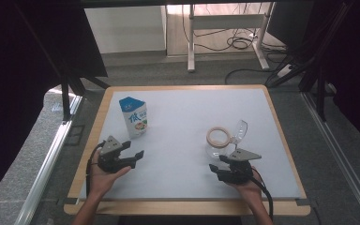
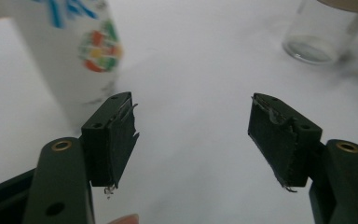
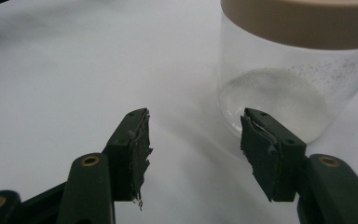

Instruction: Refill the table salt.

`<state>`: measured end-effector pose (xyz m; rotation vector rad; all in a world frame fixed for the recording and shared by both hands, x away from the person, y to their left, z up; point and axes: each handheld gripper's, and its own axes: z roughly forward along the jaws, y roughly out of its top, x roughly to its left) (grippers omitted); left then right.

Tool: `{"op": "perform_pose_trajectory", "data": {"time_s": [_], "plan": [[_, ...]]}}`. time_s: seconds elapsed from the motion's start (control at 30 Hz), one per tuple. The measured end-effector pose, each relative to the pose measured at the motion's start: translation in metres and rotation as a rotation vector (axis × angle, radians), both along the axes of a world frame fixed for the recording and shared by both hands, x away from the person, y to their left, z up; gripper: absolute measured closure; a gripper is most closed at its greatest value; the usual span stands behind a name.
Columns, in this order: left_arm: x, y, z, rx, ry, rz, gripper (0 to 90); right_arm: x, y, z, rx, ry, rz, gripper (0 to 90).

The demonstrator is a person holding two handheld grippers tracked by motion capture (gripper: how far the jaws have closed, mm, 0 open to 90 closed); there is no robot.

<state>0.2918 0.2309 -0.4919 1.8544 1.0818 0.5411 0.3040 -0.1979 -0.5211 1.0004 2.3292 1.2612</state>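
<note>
While both grippers rest near the surface's (image 1: pixel 183 140) front edge, one carton (image 1: pixel 134 117) stands just beyond the left gripper (image 1: pixel 138 157), and one clear jar (image 1: pixel 219 143) stands just before the right gripper (image 1: pixel 214 169). Both pairs of fingers are spread, grasping nothing. The jar's open lid (image 1: pixel 240 130) is hard to make out.

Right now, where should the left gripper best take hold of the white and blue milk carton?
Probably the white and blue milk carton at its flat lower walls, below the sloped blue top. It stands upright, so the left gripper, jaws open, could come level from the near side.
</note>
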Motion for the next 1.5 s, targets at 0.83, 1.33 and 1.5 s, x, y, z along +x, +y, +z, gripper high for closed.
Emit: {"op": "perform_pose_trajectory", "data": {"time_s": [0.83, 1.33, 1.5], "plan": [[0.052, 0.038, 0.006, -0.058, 0.009, 0.115, 29.7, -0.001, 0.004, 0.0, -0.009, -0.004, 0.009, 42.2], [0.082, 0.032, 0.015, 0.001, -0.037, 0.13, 39.9, -0.002, 0.007, -0.001, -0.013, -0.005, 0.012, 42.2], [0.091, 0.029, 0.015, -0.036, -0.038, 0.111, 44.5, -0.001, 0.008, -0.003, -0.026, -0.005, 0.011, 42.2]]}}
